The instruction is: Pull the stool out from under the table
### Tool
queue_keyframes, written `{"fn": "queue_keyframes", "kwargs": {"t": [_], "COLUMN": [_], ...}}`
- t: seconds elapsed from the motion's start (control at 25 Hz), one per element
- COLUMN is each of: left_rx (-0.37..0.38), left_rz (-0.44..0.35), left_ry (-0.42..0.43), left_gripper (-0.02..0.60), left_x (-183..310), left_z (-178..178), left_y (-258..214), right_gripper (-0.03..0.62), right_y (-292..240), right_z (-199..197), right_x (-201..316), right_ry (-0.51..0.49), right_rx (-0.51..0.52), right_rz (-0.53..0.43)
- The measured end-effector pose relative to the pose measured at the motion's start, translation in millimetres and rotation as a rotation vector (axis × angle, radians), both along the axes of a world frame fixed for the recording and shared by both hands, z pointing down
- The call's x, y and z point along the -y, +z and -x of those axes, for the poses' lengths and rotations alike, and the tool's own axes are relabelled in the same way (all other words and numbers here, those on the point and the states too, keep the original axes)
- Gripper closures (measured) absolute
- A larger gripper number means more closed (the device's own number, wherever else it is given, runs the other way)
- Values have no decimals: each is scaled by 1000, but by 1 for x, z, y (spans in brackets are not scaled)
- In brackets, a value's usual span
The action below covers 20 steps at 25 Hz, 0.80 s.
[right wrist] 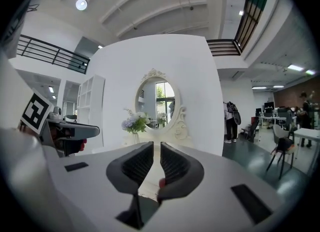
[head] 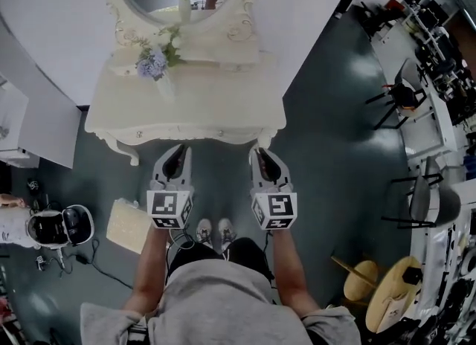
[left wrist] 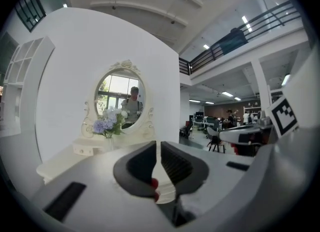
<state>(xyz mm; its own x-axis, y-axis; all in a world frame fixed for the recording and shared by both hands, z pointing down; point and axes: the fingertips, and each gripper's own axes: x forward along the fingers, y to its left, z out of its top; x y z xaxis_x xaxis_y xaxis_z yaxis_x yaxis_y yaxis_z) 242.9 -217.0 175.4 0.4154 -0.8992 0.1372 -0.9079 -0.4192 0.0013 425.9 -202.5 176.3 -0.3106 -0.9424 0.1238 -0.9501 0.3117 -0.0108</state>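
Head view: left gripper (head: 178, 153) and right gripper (head: 260, 155), ribbed jaws nearly together (nothing between), face the carved cream table (head: 212, 98).

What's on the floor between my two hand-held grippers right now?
Only bare dark floor separates the left hand-held gripper and right hand-held gripper in the head view; the person's shoes sit just below.
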Motion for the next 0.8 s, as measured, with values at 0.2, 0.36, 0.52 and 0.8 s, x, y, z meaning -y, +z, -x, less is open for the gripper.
{"fn": "queue_keyframes", "kwargs": {"t": [0.2,0.36,0.52,0.8], "left_rx": [18,19,15,26], "left_rz": [-1,-5,-7,-11], "left_ry": [38,39,41,47], "left_gripper": [574,575,575,575], "left_x": [-1,-1,3,4], "left_z": [-23,-29,-30,-30], "left_y": [1,-2,-5,-7], "right_gripper": [546,557,560,561], "right_y": [-5,-12,-16,-19], "right_z": [-22,-27,-26,-20], "right_x": [-5,-4,1,4], "right_ry": [38,51,52,44], "right_rx": [-3,-7,-4,-2], "right_rz": [-15,-37,-50,-56]}}
